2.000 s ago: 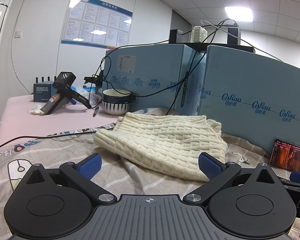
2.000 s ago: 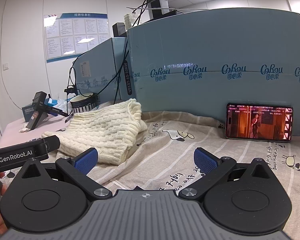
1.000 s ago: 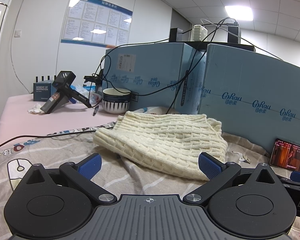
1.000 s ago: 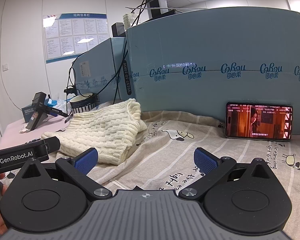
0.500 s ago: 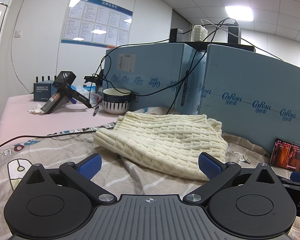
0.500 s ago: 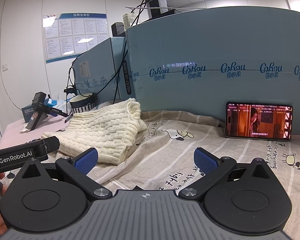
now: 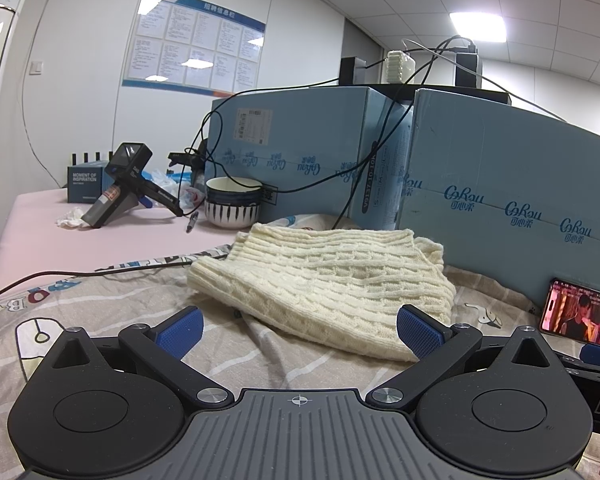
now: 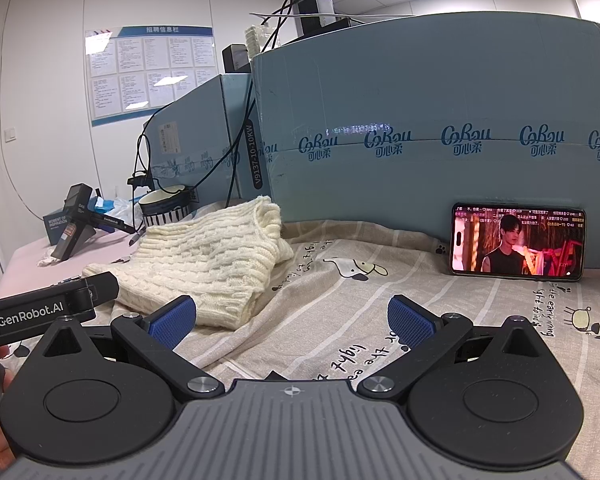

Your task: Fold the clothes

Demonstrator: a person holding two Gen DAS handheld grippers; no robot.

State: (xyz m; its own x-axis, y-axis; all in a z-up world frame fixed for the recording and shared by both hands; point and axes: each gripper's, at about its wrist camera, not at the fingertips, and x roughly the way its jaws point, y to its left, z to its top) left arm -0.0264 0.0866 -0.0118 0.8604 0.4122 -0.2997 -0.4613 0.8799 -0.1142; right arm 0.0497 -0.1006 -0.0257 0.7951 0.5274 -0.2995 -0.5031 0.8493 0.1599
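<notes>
Sweater: the cream knit sweater (image 7: 332, 280) lies on the sheet (image 7: 100, 312) in a neat, thick bundle. It looks folded over on itself, with a soft edge hanging down at the front

Where it is: it sits near the big blue boxes (image 7: 500, 200), just in front of the striped bowl (image 7: 233, 202). In the right view the sweater (image 8: 208, 264) is off to the left side

Left tool: the left tool (image 7: 299, 326) has its blue pads spread wide. It holds nothing. The sweater is just past its tips, and I cannot tell if the right pad touches it

Right tool: the right tool (image 8: 291, 318) is spread wide too and holds nothing. It points at bare sheet, with the sweater beside its left pad

What is done: I think most of the folding on this sweater is done, since it is a small tidy pile and no sleeves stick out

What is left: maybe one more fold or a pat to make it flat. I see no other clothes waiting in these views, so the job may be close to its end

Other stuff: a phone (image 8: 518, 240) leans on the box and plays a video. A black cable (image 7: 80, 274) runs over the sheet. Both are well apart from the tools
</notes>
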